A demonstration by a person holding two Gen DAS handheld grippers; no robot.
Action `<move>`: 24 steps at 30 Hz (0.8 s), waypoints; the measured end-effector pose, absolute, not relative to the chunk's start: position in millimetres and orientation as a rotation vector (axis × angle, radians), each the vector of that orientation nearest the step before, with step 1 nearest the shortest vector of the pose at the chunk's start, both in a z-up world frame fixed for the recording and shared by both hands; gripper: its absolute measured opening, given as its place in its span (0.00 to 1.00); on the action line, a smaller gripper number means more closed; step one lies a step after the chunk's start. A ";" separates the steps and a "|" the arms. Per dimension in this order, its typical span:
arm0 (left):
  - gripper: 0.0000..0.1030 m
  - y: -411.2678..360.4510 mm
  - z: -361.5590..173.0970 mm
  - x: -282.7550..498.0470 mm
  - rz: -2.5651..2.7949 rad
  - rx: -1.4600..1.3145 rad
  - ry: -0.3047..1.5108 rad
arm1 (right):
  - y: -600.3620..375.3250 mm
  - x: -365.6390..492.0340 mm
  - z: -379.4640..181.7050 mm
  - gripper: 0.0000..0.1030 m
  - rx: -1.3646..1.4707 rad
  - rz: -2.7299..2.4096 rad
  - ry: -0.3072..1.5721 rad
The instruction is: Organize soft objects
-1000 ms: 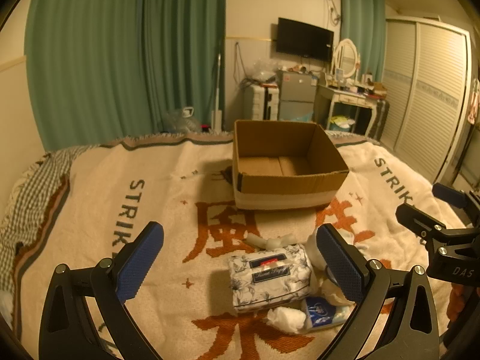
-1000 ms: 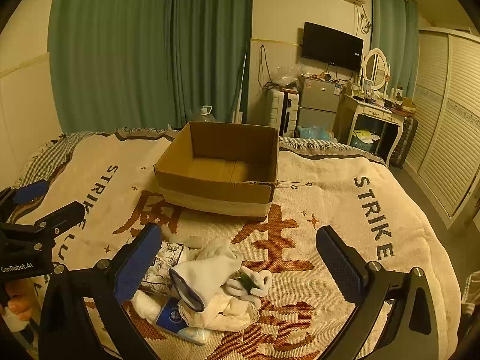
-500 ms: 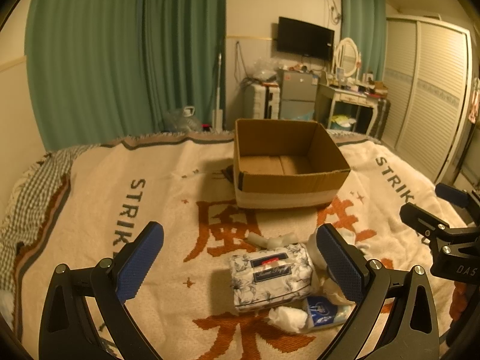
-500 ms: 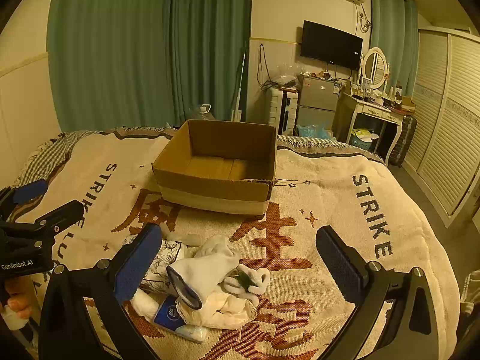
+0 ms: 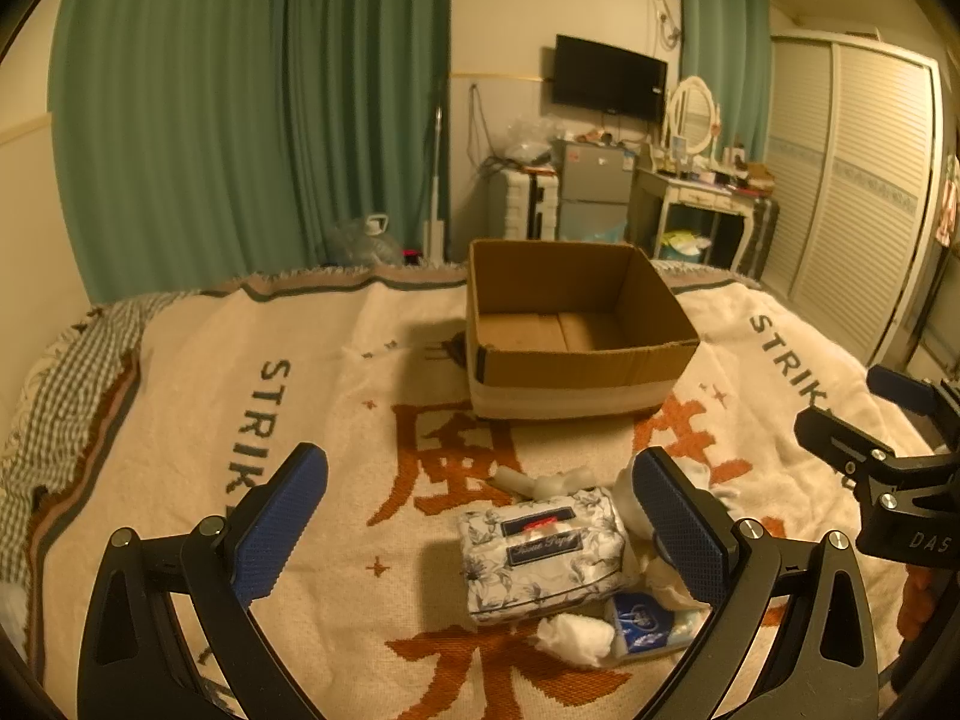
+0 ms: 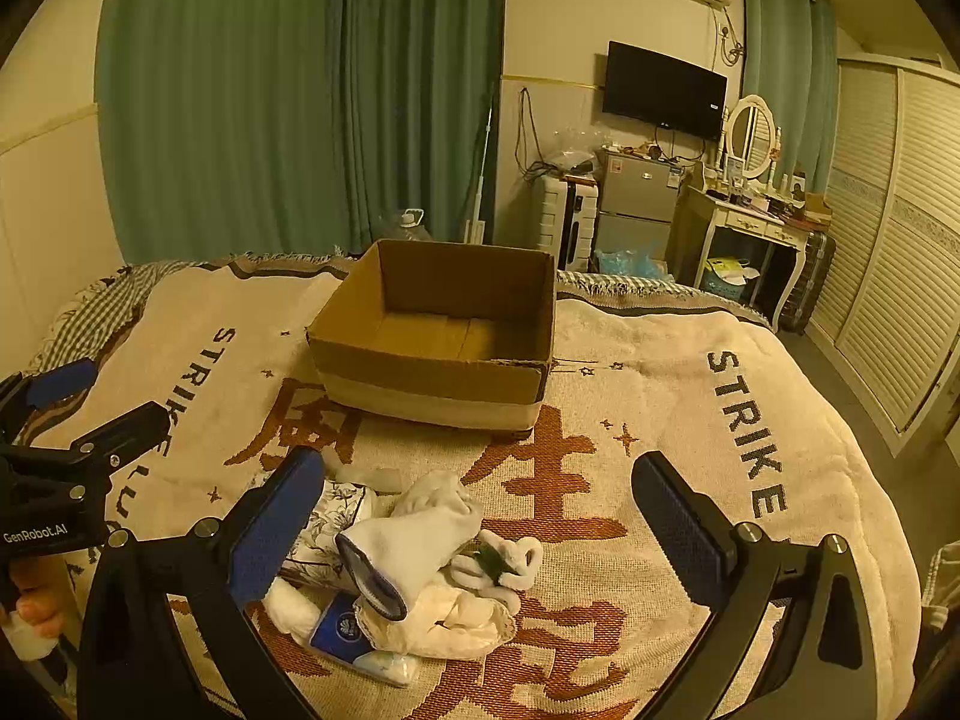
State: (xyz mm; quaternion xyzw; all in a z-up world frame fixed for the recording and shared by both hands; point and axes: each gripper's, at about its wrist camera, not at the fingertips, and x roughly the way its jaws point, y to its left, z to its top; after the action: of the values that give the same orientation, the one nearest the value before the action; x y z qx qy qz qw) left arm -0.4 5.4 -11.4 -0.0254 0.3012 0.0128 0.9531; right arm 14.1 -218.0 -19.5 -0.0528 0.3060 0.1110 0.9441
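Observation:
A pile of soft things lies on the bed blanket: a floral tissue pack (image 5: 540,558), a white sock (image 6: 414,540), a small white knotted cloth (image 6: 510,558), a cream cloth (image 6: 456,624) and a blue-labelled packet (image 6: 339,630). An open, empty cardboard box (image 5: 570,330) stands behind the pile, also in the right wrist view (image 6: 438,336). My left gripper (image 5: 480,516) is open above the tissue pack. My right gripper (image 6: 480,516) is open above the sock. Neither holds anything.
The cream blanket (image 5: 300,420) with orange characters covers the bed. Green curtains (image 5: 240,120), a small fridge (image 5: 594,192), a dressing table (image 6: 750,222) and a wardrobe (image 5: 870,180) stand beyond the bed. Each gripper shows at the edge of the other's view.
Both grippers have drifted slightly nearer the pile. Nothing was taken hold of or moved.

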 end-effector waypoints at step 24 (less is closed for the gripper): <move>1.00 17.9 -71.9 40.9 -0.026 -0.040 0.891 | -194.4 64.1 -64.2 0.92 -0.152 0.250 0.785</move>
State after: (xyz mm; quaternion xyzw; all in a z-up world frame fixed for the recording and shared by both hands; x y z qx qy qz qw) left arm 40.9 17.9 -71.9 -0.0193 0.4309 -0.0126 0.9021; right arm 64.1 -194.4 -64.2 -0.0740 0.3813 0.1215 0.9135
